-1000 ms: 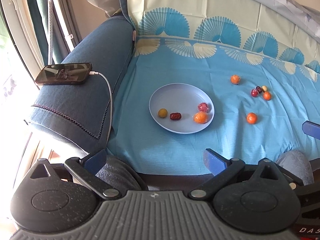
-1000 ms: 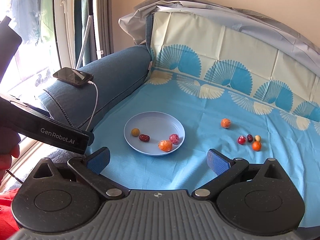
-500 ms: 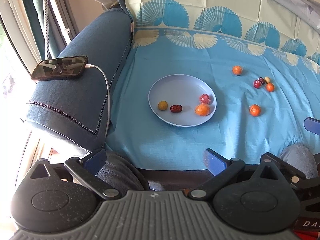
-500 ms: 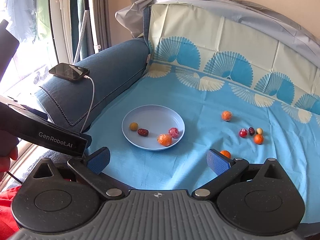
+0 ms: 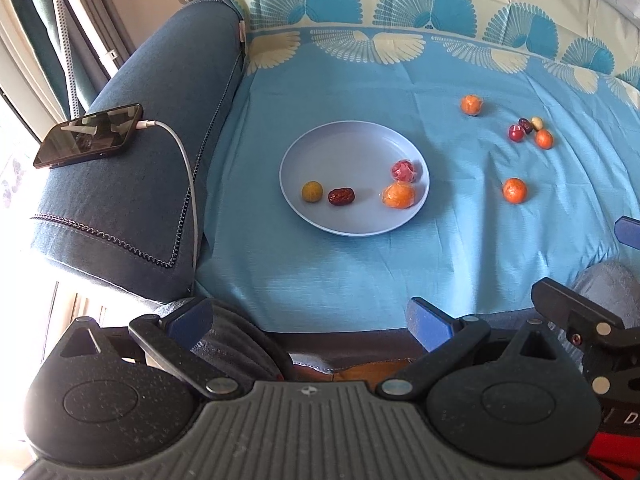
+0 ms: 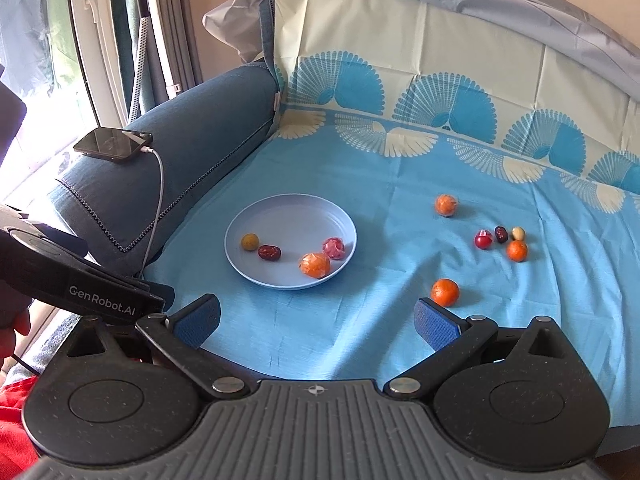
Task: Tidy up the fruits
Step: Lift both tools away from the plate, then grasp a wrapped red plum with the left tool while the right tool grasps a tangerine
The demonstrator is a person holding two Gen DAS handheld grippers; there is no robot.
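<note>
Both tools, left tool (image 5: 310,320) and right tool (image 6: 316,320), are hanging spread wide, gripping nothing. The smooth round plate (image 6: 256,272) is carrying four fruits on the crinkled blue cloth (image 6: 360,340), with a glossy loose orange (image 6: 445,292) at its four o'clock. Only the left view is showing the right tool's blue pad (image 5: 628,231).

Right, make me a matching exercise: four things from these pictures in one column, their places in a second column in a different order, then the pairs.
Things:
1. phone
2. dark red date
3. lone orange nearest the right tongs
4. plate

Places:
A. on the blue cloth, holding four fruits
B. on the sofa armrest, cable plugged in
C. on the plate, beside the small yellow fruit
D. on the cloth, outside the plate

Pairs: 1-B, 2-C, 3-D, 4-A
</note>
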